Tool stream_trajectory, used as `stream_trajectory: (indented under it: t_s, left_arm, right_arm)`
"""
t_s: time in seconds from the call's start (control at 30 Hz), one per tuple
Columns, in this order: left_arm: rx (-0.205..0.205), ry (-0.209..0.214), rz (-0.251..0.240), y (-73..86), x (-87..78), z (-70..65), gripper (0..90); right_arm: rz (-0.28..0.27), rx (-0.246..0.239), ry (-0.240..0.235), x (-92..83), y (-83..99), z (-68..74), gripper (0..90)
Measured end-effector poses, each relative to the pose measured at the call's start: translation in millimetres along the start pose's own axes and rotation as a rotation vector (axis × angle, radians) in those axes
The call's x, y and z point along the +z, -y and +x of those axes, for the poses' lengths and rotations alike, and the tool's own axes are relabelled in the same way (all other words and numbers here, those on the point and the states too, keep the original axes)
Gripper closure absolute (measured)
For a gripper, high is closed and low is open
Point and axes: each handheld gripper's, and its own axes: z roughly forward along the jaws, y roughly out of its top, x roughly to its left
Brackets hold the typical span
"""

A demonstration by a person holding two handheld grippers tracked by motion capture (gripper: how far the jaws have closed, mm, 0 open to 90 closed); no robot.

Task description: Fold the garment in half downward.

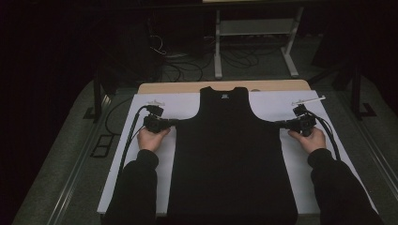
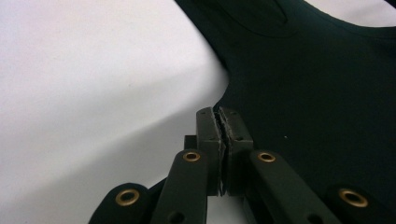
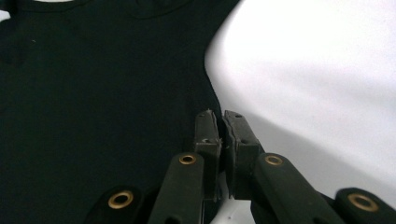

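A black sleeveless top (image 1: 230, 154) lies flat, neck away from me, on a white sheet (image 1: 187, 105). My left gripper (image 1: 177, 122) lies low and points inward at the top's left underarm corner. In the left gripper view the jaws (image 2: 218, 114) are pressed together right on the edge of the dark cloth (image 2: 317, 84). My right gripper (image 1: 277, 123) mirrors it at the right underarm corner. There its jaws (image 3: 219, 116) are closed on the garment's edge (image 3: 93, 93). A hand holds each gripper.
The white sheet covers a wooden table (image 1: 178, 87) whose far edge shows behind the top's neck. Cables (image 1: 129, 136) trail off the left side, others off the right. Beyond the table stands a white metal frame (image 1: 253, 42) on a dark floor with loose wires.
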Motion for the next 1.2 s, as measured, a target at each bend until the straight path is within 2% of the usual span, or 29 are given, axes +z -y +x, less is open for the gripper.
stream_trajectory:
  t_s: [0.17, 0.2, 0.37, 0.43, 0.67, 0.97, 1.2]
  left_arm:
    - [0.007, 0.015, -0.023, 1.9, -4.5, -4.2, 86.9]
    - [-0.007, 0.027, -0.039, 5.0, -7.3, -3.6, 86.9]
    - [-0.018, 0.031, -0.039, 13.4, -10.8, -0.1, 86.9]
    - [-0.029, 0.046, -0.050, 17.6, -14.1, 1.2, 86.9]
    - [-0.027, 0.060, -0.062, 16.9, -19.4, -3.0, 86.8]
    - [-0.053, 0.092, -0.097, 16.5, -31.6, -9.8, 86.9]
    - [-0.068, 0.114, -0.103, 22.7, -38.0, -12.1, 86.8]
  right_arm:
    - [-0.015, 0.003, -0.018, -5.3, 1.4, 2.7, 83.8]
    - [-0.017, 0.001, -0.019, -6.1, 1.7, 3.5, 83.8]
    - [-0.019, -0.003, -0.027, -7.9, 2.9, 7.4, 83.8]
    - [-0.023, -0.003, -0.031, -8.9, 3.4, 8.5, 83.7]
    - [-0.042, -0.003, -0.046, -15.0, 5.0, 13.4, 83.7]
    - [-0.073, 0.012, -0.064, -27.6, 8.3, 19.4, 83.8]
    - [-0.090, 0.028, -0.064, -36.3, 14.0, 20.0, 83.7]
